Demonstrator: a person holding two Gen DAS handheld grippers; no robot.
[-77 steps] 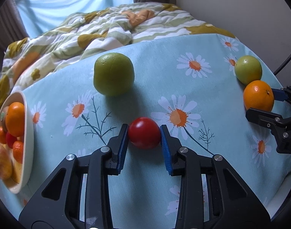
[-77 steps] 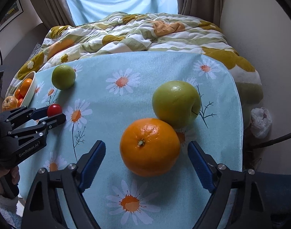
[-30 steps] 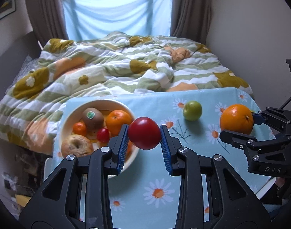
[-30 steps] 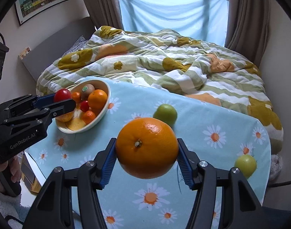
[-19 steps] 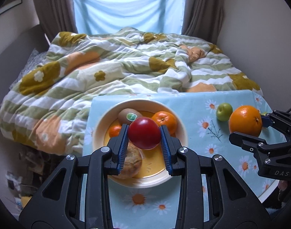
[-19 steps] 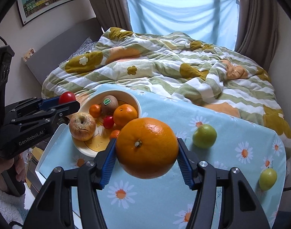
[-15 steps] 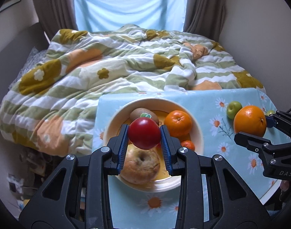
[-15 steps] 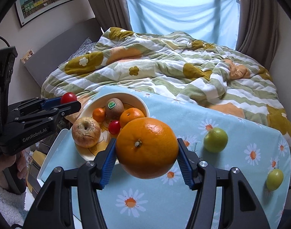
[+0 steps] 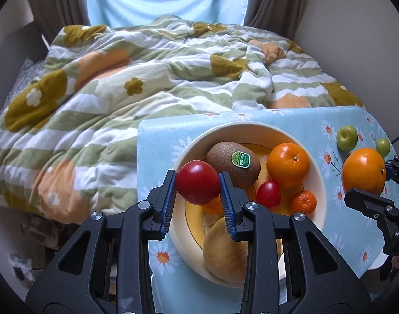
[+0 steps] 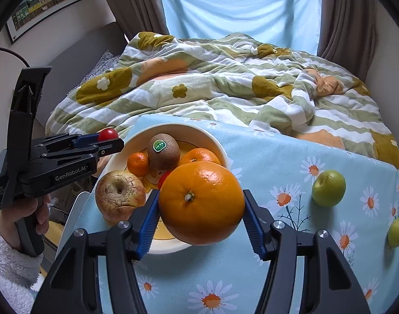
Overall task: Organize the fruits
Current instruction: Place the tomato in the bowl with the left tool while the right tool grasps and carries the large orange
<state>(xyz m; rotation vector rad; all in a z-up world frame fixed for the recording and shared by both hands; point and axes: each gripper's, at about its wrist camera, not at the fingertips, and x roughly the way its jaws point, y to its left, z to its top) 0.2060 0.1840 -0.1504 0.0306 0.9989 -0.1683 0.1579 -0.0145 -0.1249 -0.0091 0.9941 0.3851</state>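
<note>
- The tomato (image 9: 197, 182) is clamped between the blue pads of the left gripper (image 9: 198, 198), held in the air above the near left rim of the bowl (image 9: 320, 183).
- The big orange (image 10: 201, 202) is pinched between the pads of the right gripper (image 10: 200, 219), over the bowl's right edge and the tablecloth (image 10: 278, 162).
- In the bowl lie a kiwi (image 9: 233, 160) with a green sticker, an orange (image 9: 288, 165), a small tomato (image 9: 268, 194), a mandarin (image 9: 303, 201) and a wrinkled apple (image 10: 120, 195).
- The kiwi sits at the far side; the wrinkled apple lies nearest the grippers.
- Two green fruits rest on the cloth, well to the right of the bowl: a larger one (image 10: 328, 188) and a smaller one (image 10: 397, 232) near the table's edge.
- A hand (image 10: 21, 217) in a fluffy white sleeve (image 10: 8, 264) grips the left gripper's handle.
- Behind the table lies a rumpled striped quilt (image 10: 225, 83), with a curtained window beyond.
</note>
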